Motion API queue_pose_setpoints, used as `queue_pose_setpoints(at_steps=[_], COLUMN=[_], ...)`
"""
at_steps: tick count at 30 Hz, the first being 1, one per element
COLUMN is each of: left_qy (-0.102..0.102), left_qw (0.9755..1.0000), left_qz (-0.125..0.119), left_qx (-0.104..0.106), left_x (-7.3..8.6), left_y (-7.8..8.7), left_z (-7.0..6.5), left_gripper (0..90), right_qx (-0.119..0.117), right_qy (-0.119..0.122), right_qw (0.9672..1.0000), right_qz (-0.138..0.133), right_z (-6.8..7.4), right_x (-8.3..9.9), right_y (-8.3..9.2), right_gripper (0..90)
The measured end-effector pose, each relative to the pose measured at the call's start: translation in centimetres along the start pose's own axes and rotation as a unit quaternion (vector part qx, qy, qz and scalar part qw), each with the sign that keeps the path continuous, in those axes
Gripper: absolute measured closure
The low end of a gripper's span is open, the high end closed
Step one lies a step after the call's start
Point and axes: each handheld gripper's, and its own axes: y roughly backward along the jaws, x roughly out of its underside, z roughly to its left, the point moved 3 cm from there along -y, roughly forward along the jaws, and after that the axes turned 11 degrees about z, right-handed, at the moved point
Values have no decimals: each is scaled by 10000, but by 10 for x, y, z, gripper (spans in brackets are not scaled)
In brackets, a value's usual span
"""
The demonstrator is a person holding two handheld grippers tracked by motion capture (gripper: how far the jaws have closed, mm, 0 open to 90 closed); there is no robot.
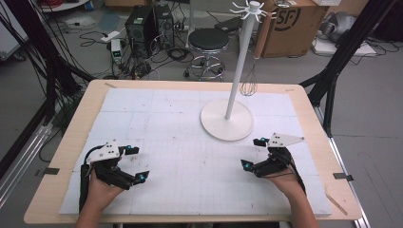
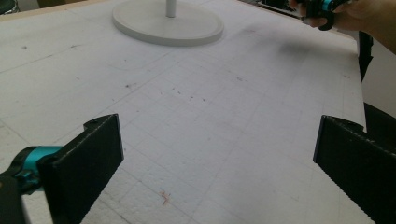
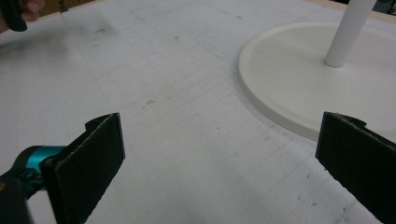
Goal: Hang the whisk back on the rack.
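Grippers, left and right, rest spread and empty near the table's front edge; the whisk, probably the target, hangs untouched on the stand.

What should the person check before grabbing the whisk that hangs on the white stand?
1. Left gripper open and holding nothing: ok, its fingers stand wide apart.
2. Right gripper open and holding nothing: ok, wide apart too.
3. Whisk hanging free on the stand: ok, it dangles from a top hook, wire end down.
4. Stand upright, round base flat on the white mat: ok.
5. Bare mat between the grippers and the stand: ok.
6. How firmly the whisk sits on its hook: cannot tell, too small in the high view.
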Motion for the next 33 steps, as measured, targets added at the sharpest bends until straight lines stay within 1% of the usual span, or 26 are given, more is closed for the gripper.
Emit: queue_pose_setpoints(at_steps=[1,2,8,12,13,18,23,33], left_qy=[0,12,15,44,22,26,-17,-6], left_qw=[10000,10000,10000,10000,10000,10000,10000,10000], left_qz=[10,15,22,0,3,-27,8,-39], left_qx=[-10,-3,16,19,15,20,42,37], left_x=[0,0,3,3,3,1,0,0], left_y=[0,0,0,1,1,0,-2,0], left_z=[0,0,0,0,0,0,-1,-1], left_gripper=[20,20,20,20,20,20,20,20], right_qx=[22,20,59,103,120,123,138,178], right_qy=[22,-5,-77,-108,-74,-106,-143,-150], right_qw=[10000,10000,9999,9999,9999,9999,9998,9997], right_qz=[20,47,28,31,27,27,-20,-1], right_z=[-1,-2,-7,-7,-7,-7,-9,-8], right_x=[0,1,2,3,3,4,5,5], right_y=[-1,-2,-2,-1,-1,0,2,4], right_gripper=[4,4,4,5,4,5,4,5])
